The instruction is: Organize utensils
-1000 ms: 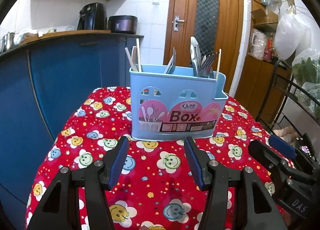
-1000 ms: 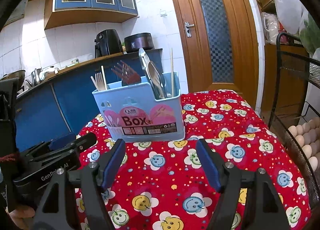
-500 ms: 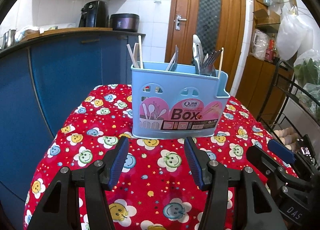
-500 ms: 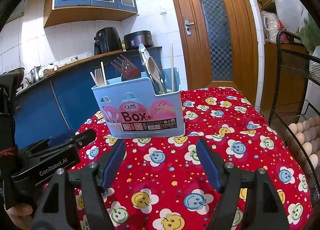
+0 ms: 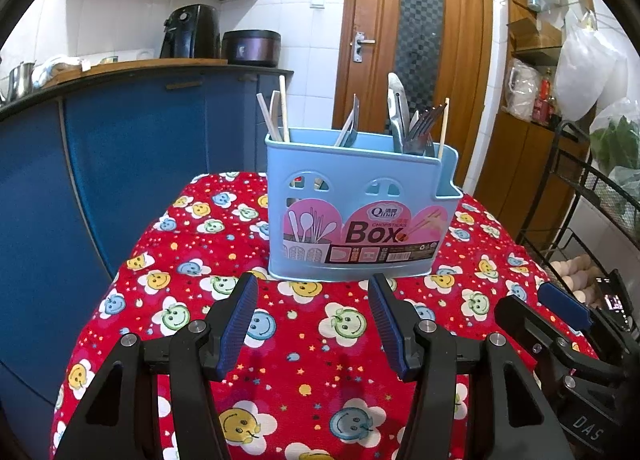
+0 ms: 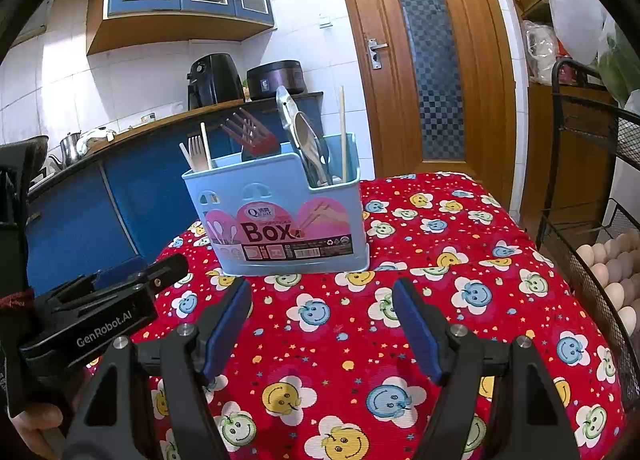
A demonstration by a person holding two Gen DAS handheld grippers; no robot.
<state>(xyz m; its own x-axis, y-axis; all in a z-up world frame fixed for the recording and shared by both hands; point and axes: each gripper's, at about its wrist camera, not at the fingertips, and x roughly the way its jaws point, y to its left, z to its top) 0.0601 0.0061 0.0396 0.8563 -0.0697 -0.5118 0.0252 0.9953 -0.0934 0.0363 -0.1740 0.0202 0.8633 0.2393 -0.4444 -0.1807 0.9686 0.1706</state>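
I am holding my left claw (image 5: 312, 316) and right claw (image 6: 322, 320) released, nothing between them, over the red flower tablecloth (image 5: 320, 380). Ahead, the blue utensil box (image 5: 356, 211) is standing on it, utensils inside. Behind are blue cabinets (image 5: 120, 155) and a wooden door (image 5: 416, 47).

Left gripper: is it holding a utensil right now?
No, the left gripper is open with only the red tablecloth between its fingers; the utensils stand in the blue box.
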